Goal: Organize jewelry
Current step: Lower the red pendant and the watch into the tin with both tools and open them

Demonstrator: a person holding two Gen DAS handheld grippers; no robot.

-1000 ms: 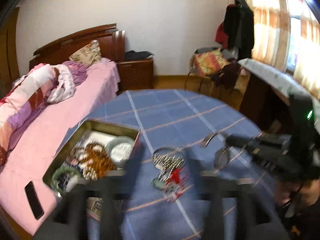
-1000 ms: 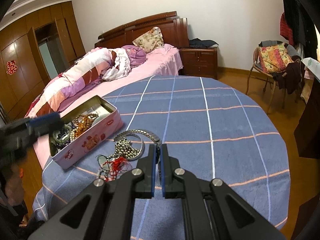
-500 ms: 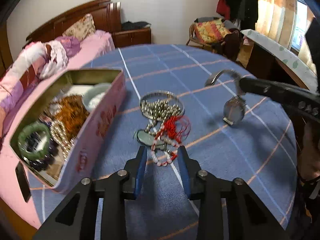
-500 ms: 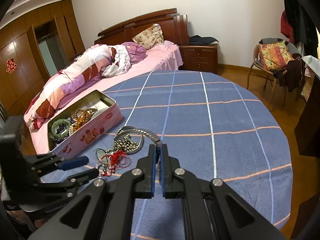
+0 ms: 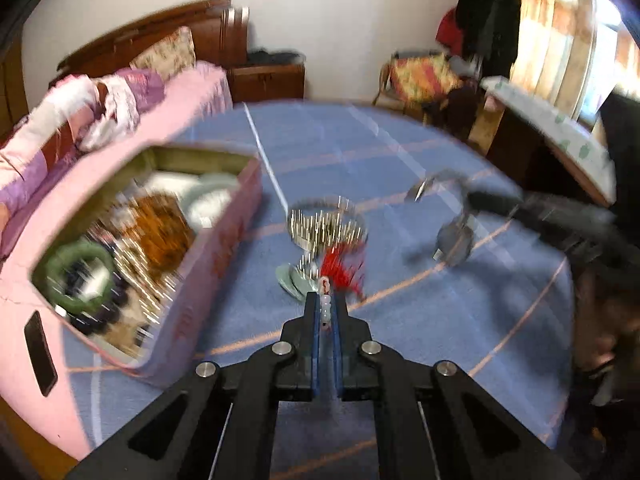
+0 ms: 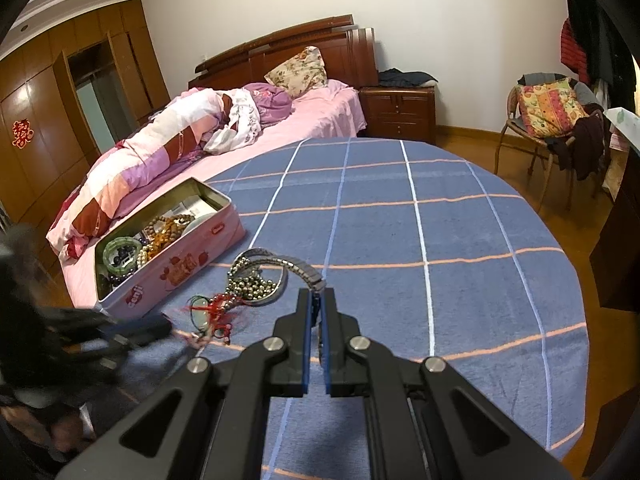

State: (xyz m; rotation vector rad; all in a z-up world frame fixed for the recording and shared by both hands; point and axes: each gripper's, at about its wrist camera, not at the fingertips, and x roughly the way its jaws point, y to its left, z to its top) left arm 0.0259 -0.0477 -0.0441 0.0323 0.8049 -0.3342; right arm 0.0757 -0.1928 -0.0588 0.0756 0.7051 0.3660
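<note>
Near the left edge of the blue checked tablecloth [image 6: 440,220]: open pink tin [image 6: 172,276] holding bead bracelets and a green bangle [image 6: 120,250]. Just right of the tin, a heap of metal beads [image 6: 252,284]. Left gripper [image 5: 326,308] clamped on a white bead string [image 5: 325,304] with red tassel [image 5: 340,266]. Right gripper [image 6: 316,300] pinched on a metal watch band [image 6: 298,266], watch lifted off the cloth.

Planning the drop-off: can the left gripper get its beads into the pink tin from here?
Probably yes. The left gripper is shut on the white bead string, and the pink tin sits open just to its left on the table, no lid, nothing between. It is already fairly full, though.
</note>
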